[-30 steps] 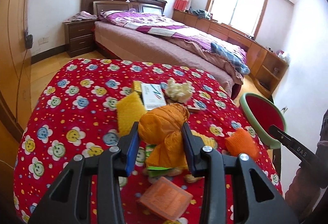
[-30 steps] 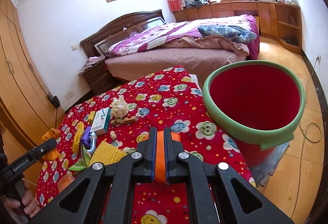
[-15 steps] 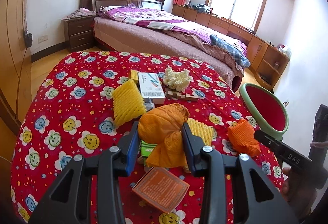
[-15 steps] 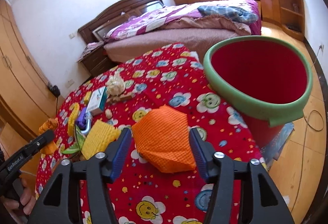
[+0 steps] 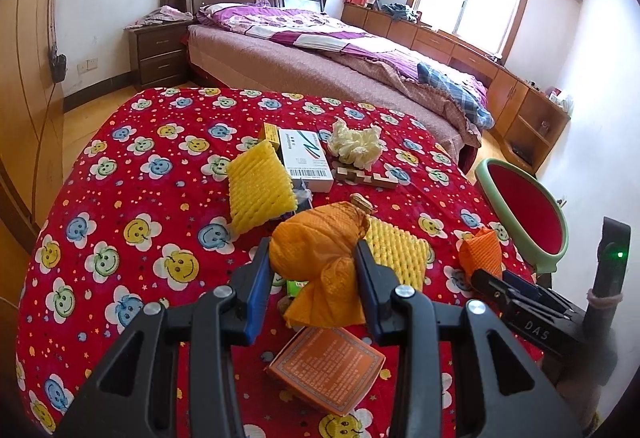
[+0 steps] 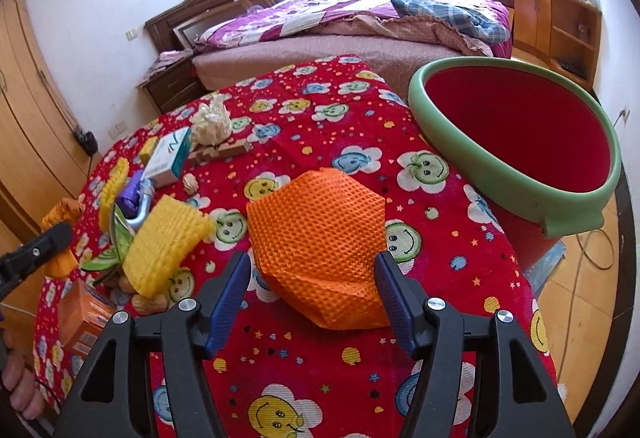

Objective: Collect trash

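Two grippers work over a red smiley-print tablecloth (image 5: 120, 205). Left gripper (image 5: 312, 274) is clamped on a crumpled orange mesh bag (image 5: 320, 250), lifted above the clutter. Right gripper (image 6: 312, 294) is spread wide around an orange foam net (image 6: 316, 238) lying on the cloth, not pinching it. To grip well, close squarely on its middle, then carry it to the red bin (image 6: 516, 197) beside the table edge.
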{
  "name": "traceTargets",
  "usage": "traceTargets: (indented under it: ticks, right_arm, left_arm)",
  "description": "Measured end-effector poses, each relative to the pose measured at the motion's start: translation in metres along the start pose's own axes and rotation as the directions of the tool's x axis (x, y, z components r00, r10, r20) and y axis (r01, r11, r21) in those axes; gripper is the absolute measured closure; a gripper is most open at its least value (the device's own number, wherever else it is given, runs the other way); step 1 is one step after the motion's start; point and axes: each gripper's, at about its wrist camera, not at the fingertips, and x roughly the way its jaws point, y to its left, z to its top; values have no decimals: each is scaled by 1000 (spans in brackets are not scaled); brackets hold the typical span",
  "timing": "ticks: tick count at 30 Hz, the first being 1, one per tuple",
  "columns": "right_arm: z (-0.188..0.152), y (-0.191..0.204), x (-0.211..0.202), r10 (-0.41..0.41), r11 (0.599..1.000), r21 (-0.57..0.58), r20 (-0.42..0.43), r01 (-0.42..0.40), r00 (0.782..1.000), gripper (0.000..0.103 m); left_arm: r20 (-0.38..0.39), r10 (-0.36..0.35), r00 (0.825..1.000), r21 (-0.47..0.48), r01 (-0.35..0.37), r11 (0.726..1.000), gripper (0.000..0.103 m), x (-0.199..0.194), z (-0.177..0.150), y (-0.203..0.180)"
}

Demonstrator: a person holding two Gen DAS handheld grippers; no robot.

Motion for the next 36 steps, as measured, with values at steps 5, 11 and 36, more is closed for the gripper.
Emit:
traceTargets:
  ticks: [5,11,36]
  right_arm:
    - [-3,5,4,-30,999,-32,-2,29,1000,38]
    - [-4,7,8,-60,997,-38,2,60,998,37]
    - [1,-21,-43,8,996,84,149,-21,989,92]
  left_arm:
    - [-5,0,1000,3,0,1000,63,1,-1,-1]
    - [-7,-1,1000,7,1,1000,63,2,-2,-3]
    - [-3,-20,1000,52,20,998,63,-7,4,-24]
